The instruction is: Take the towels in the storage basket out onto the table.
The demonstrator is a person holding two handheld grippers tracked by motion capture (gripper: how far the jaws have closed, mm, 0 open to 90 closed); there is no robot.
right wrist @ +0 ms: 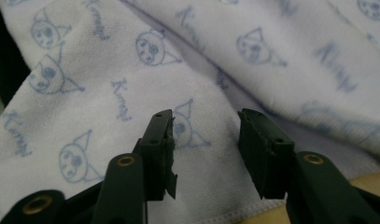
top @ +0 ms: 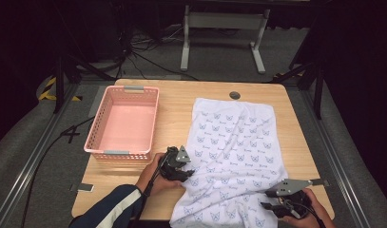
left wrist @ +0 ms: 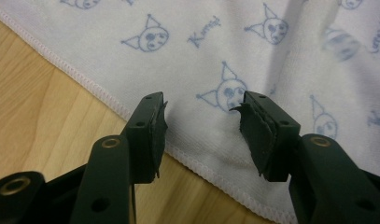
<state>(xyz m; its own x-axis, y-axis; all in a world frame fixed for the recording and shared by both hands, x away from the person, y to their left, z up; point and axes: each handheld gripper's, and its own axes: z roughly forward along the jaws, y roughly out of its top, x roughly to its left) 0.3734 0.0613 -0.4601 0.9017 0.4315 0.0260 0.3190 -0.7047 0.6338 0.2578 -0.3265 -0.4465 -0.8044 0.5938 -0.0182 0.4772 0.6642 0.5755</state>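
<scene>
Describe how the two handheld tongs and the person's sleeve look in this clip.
Both tongs, left and right, are black, each topped by a grey three-cornered plate. Their jaws are matte black with brass-coloured rivets and worn, frayed rubber pads. The left arm wears a dark navy sleeve with white stripes.

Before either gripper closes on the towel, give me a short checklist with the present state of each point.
1. Left gripper jaws apart with room for cloth: ok, the pads stand clear of each other.
2. Left gripper at the towel hem: ok, the stitched edge runs just under the jaws in the left gripper view.
3. Right gripper jaws apart: ok, cloth lies beyond them, unpinched.
4. Right gripper at the near right edge: ok, the hem shows below its jaws.
5. Towel lying flat: not ok, a fold crosses the right gripper view.
6. Pink basket free of the towel: ok, wood shows between them.
</scene>
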